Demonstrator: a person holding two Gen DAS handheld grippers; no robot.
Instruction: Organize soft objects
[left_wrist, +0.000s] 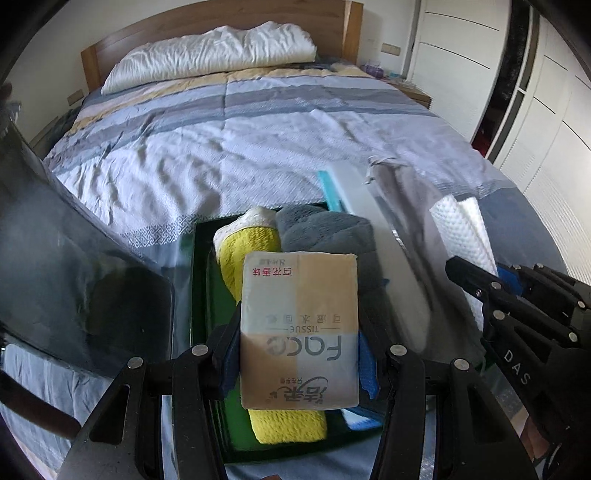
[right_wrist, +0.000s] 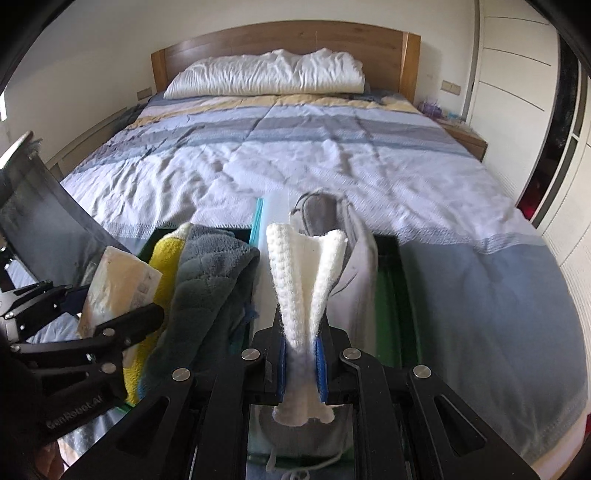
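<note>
1. A wide bed with a wooden headboard (right_wrist: 284, 40) carries everything; its top is covered by a wrinkled quilted bedspread (right_wrist: 332, 162) in pale blue-white, with grey, blue and cream stripes toward the head end.
2. A long, crumpled white pillow (right_wrist: 266, 75) lies across the head end, just in front of the headboard.
3. At the foot end, a dark green rectangular tray (left_wrist: 201, 280) sits on the bedspread.
4. Just beside the tray, toward the middle of the bed, a flat white box with a teal edge (left_wrist: 343, 188) lies on the bedspread.
5. The stretch of bedspread between pillow and tray shows only folds and shadows.
</note>
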